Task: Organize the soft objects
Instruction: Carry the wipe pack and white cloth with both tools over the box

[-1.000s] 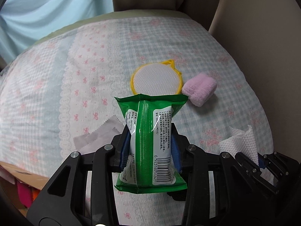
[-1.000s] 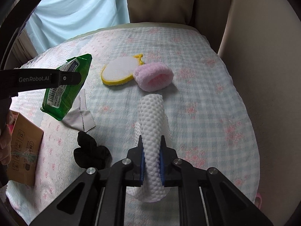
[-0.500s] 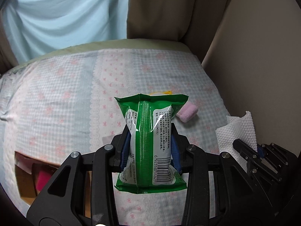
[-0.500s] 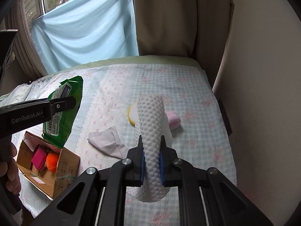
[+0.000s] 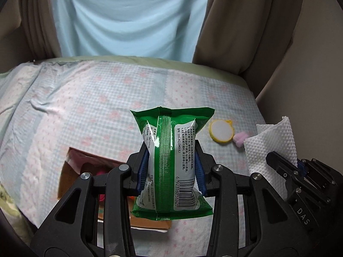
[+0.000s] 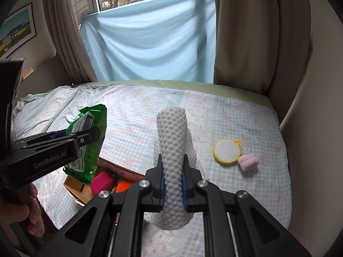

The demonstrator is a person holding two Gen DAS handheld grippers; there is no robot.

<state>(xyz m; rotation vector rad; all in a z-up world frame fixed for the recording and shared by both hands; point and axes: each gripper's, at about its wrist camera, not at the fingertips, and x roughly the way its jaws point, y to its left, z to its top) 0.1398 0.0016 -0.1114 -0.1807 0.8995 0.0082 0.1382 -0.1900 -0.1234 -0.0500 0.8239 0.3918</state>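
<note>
Two loads: both grippers lifted clear of the bed [image 6: 246,115] since a second ago, now carried toward the cardboard box [image 5: 64,177].
Left gripper [image 5: 171,171]: fingers clamped on the green wipes pack [image 5: 171,162], held upright over the box's near edge.
Right gripper [image 6: 173,184]: fingers clenched on the white embossed cloth [image 6: 173,141], folded over, held in the air.
Box: open, pink and orange items already inside.
Left on bed: yellow-rimmed pad [image 6: 227,152] touching the pink fuzzy roll [image 6: 248,161], well apart from the box.
Read: both loads probably go into the box next; pad and roll still pending.
</note>
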